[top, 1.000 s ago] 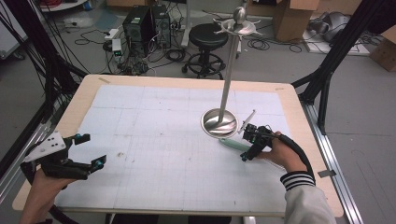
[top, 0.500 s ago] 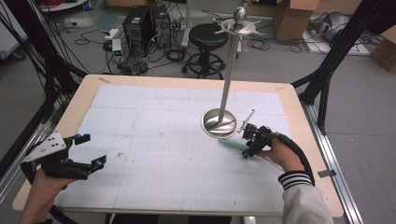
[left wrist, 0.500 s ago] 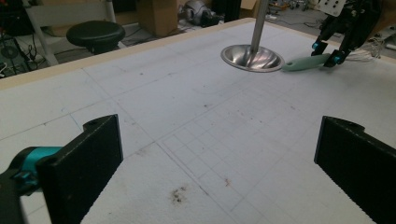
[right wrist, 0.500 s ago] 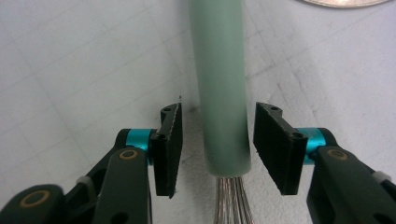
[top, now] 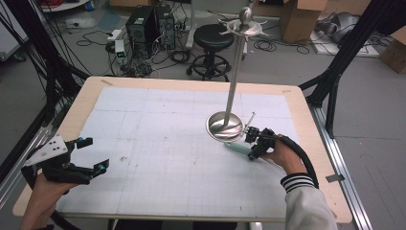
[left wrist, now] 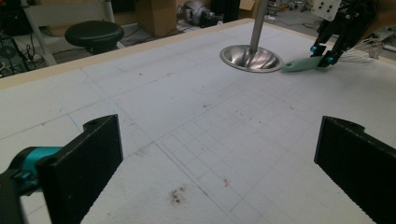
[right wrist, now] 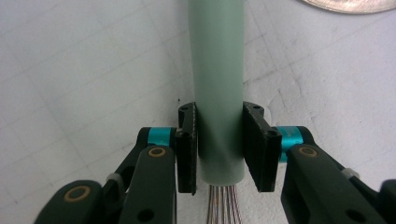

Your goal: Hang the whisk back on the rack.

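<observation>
R gripper [right wrist: 218, 149] now clamped on whisk handle [right wrist: 217, 70]; jaws just closed on it.
Whisk lies flat on mat [top: 163, 143], handle end twd stand base [top: 225, 127], just beside it; L gripper [top: 93, 155] open.

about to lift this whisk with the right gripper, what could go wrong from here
The right gripper is clamped on the whisk's green handle close to its wire end, so the long free end may sag or swivel on lifting. The handle's tip lies by the steel stand's base; a swing could knock it. The left gripper hangs open far off, too distant to steady anything.
</observation>
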Demonstrator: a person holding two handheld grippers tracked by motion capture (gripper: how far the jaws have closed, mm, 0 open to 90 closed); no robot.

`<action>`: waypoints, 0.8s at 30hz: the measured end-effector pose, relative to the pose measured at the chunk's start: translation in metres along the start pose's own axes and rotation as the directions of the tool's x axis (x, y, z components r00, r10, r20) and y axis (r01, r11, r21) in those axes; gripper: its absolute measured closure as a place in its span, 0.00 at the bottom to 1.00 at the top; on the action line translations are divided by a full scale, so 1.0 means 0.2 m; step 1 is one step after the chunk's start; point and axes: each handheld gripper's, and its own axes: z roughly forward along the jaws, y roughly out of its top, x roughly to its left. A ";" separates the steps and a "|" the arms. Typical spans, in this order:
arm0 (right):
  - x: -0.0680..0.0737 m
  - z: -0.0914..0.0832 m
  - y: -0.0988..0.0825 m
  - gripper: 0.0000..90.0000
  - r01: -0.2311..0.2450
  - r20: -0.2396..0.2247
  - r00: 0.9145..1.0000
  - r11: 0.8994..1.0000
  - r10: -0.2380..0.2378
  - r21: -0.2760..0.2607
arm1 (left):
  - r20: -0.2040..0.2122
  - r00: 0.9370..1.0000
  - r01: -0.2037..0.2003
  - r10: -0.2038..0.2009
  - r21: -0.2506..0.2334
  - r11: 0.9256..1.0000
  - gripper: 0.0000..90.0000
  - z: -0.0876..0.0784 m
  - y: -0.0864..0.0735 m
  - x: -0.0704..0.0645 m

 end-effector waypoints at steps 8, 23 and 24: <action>0.00 -0.01 0.00 0.77 0.003 -0.014 1.000 1.000 -0.003 0.005 | -0.001 1.000 -0.002 0.002 -0.002 1.000 0.02 0.00 0.00 0.00; 0.01 -0.13 -0.04 0.77 -0.003 -0.061 0.998 0.991 -0.005 -0.133 | -0.001 1.000 -0.001 0.001 0.004 1.000 0.02 0.00 0.00 0.00; 0.01 -0.14 -0.04 0.77 -0.005 -0.063 0.998 0.990 -0.004 -0.142 | -0.001 1.000 -0.001 0.001 0.005 1.000 0.02 0.00 0.00 0.00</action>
